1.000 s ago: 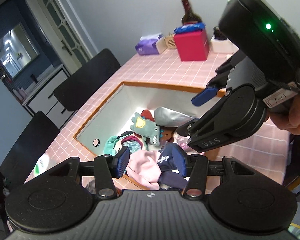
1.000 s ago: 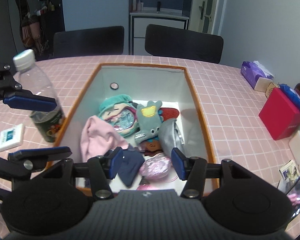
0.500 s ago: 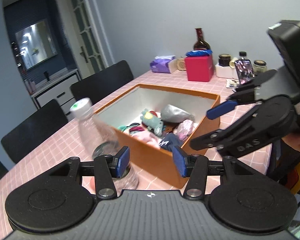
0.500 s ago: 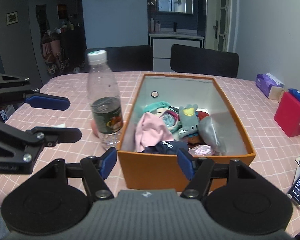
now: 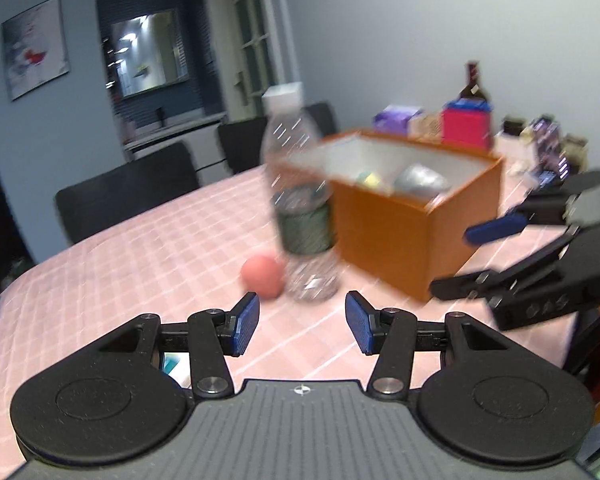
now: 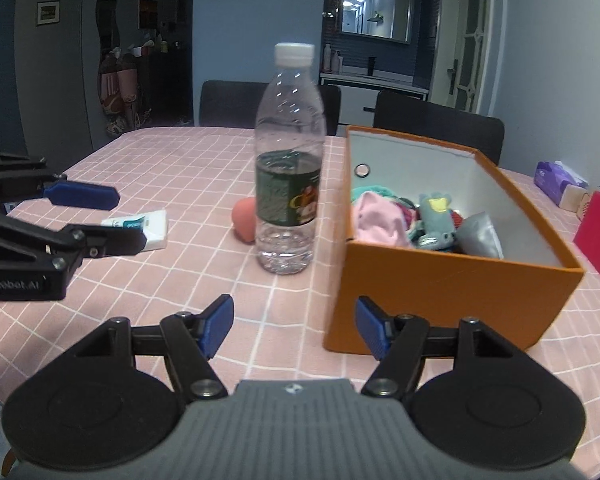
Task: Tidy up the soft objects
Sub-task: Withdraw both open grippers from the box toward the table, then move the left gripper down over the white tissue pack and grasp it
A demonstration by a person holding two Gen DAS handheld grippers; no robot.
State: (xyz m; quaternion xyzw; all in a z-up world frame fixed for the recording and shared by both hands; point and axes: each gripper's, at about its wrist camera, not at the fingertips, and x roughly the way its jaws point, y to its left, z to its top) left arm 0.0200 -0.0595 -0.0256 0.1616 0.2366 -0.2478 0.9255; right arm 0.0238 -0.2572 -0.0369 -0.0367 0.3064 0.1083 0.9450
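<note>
Both hand-held grippers hang above the desk (image 6: 188, 168), which is covered in pink checked cloth. Left hand-held gripper (image 5: 302, 322): blue ribbed pads spread, nothing between. Right hand-held gripper (image 6: 294, 326): jaws have just been opening, now spread and empty. Orange rectangular box (image 6: 452, 300) at 2 o'clock in the right wrist view holds the soft objects (image 6: 408, 220): pink fabric, grey-green plush, silvery pouch. Clear ribbed plastic bottle (image 6: 288, 168) stands upright at 12 o'clock; a round, matte, salmon ball (image 6: 245, 218) touches its left side.
</note>
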